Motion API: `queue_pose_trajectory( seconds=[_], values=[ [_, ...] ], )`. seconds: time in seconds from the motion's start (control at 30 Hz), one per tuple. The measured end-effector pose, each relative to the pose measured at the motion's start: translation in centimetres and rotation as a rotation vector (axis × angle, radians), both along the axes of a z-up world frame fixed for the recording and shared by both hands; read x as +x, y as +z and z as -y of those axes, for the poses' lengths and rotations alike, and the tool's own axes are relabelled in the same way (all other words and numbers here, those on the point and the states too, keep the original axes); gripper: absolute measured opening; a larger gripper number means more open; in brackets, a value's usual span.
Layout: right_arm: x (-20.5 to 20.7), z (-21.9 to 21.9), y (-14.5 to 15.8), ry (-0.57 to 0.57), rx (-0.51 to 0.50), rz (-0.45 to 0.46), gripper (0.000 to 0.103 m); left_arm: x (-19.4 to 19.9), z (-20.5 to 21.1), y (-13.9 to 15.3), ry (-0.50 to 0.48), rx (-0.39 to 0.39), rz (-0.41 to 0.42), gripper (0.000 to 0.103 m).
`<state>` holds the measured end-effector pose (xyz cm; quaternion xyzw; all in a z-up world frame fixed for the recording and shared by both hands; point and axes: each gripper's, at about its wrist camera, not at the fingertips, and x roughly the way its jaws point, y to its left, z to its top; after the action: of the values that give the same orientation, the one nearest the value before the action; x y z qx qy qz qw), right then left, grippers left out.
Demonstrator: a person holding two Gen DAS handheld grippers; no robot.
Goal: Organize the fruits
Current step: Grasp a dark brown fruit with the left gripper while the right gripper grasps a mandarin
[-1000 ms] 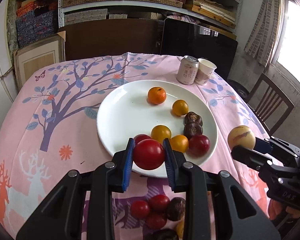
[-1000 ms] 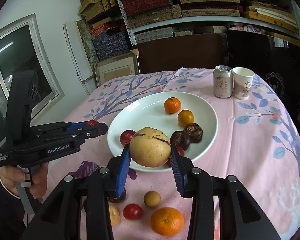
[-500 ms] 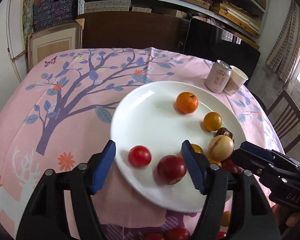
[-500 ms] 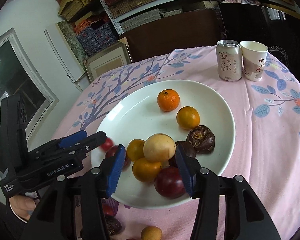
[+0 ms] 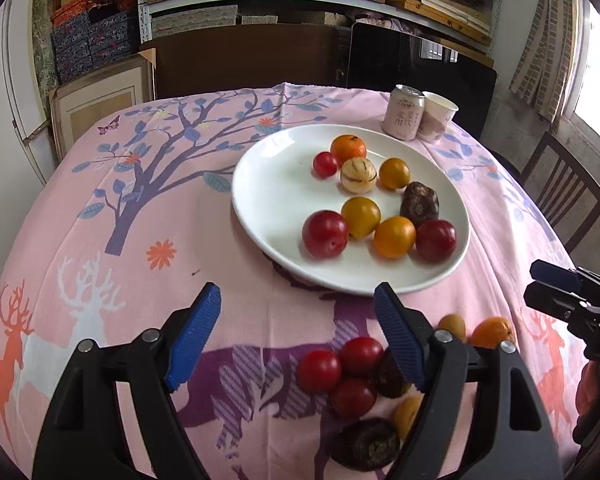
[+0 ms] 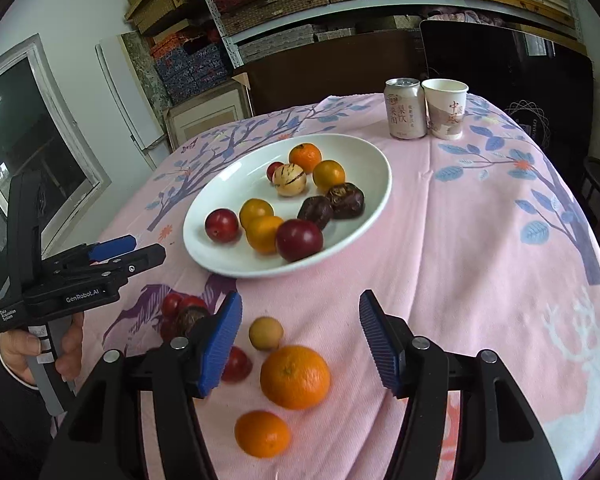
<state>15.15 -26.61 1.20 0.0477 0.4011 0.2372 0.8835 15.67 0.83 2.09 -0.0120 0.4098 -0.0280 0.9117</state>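
A white plate [image 5: 276, 184] on the pink cloth holds several fruits, among them a red plum [image 5: 325, 234] and a pale striped melon [image 5: 358, 174]. My left gripper [image 5: 297, 296] hovers over the cloth just short of the plate's near rim, its jaws opening with nothing between them. Loose red tomatoes [image 5: 340, 368] and a dark fruit [image 5: 364, 444] lie under its right finger. My right gripper [image 6: 300, 304] is also empty and opening, above a large orange [image 6: 295, 376] on the cloth. Each wrist view shows the other gripper: the right gripper [image 5: 534, 282] and the left gripper [image 6: 148, 247].
A drink can [image 5: 403, 117] and a paper cup [image 5: 438, 116] stand beyond the plate at the table's far right. A wooden chair [image 5: 564, 196] is off the right edge. A person's hand [image 6: 68, 344] grips the left tool's handle. Shelves fill the back wall.
The left gripper let go of the red plum and the right let go of the striped melon; both fruits now lie on the plate. Both grippers drew back to the near side and opened wider.
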Motion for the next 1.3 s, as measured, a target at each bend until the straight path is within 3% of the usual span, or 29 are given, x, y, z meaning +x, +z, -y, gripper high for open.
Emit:
queue_pose_trajectory(
  seconds=[0.33, 0.7, 0.77, 0.8, 0.83, 1.3],
  values=[
    [-5.7, -0.8, -2.9, 0.080, -0.095, -0.038, 0.063, -4.5, 0.2, -1.7, -0.031, 0.023, -0.049, 0.079],
    [-6.5, -3.3, -4.4, 0.119, -0.177, -0.059, 0.063, -6.4, 0.0, -3.4, -0.046, 0.025, -0.094, 0.080],
    [-6.2, -3.8, -4.8, 0.123, -0.193, -0.064, 0.057, -6.7, 0.2, -3.8, -0.053, 0.024, -0.108, 0.080],
    [-6.1, -4.0, -4.9, 0.120, -0.207, -0.062, 0.041, -6.8, 0.3, -4.0, -0.060, 0.026, -0.114, 0.080],
    [-6.0, -4.2, -5.1, 0.113, -0.227, -0.060, 0.038, -6.9, 0.5, -4.1, -0.067, 0.031, -0.120, 0.080],
    [-6.3, -2.7, -5.2, 0.116, -0.146, -0.072, 0.038, -7.8, 3.0, -4.3, -0.166, 0.042, -0.138, 0.080]
  ],
)
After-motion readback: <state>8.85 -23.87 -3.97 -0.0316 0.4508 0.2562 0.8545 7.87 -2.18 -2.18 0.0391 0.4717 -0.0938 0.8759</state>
